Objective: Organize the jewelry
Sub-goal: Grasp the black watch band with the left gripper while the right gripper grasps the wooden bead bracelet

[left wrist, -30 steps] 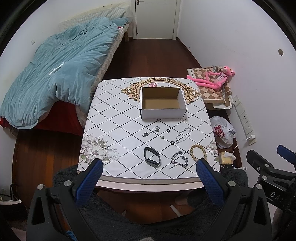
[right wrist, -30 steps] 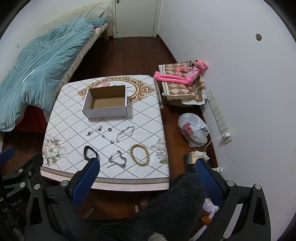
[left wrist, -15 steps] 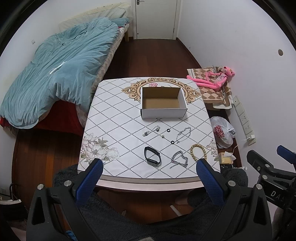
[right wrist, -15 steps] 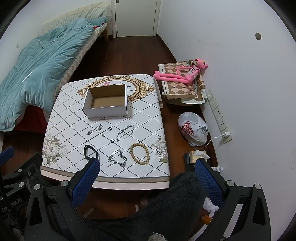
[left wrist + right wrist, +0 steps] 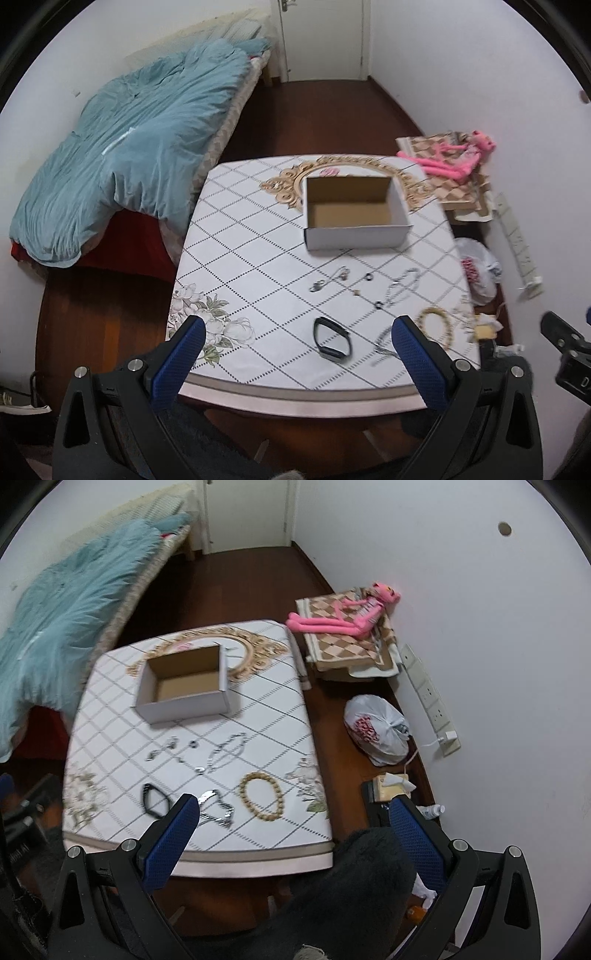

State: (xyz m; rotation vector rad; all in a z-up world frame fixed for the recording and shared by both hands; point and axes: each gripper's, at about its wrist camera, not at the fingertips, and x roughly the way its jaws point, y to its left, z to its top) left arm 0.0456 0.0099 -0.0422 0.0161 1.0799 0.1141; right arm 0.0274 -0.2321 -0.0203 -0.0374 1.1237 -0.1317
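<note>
While both tools, left tool [image 5: 295, 350] and right tool [image 5: 293, 829], hang released, jewelry lies spread mid-frame below the empty cardboard box [image 5: 354, 212], ready for sorting.

Premises: a domestic bedroom. A bed [image 5: 147, 147] with a rumpled teal duvet [image 5: 122, 158] lies at 10 o'clock and a white door [image 5: 321, 37] at 12, over dark wood flooring [image 5: 325, 122]. A pink plush toy [image 5: 340, 616] rests on a folded checkered blanket [image 5: 351, 646] at 2 o'clock, against the wall.
</note>
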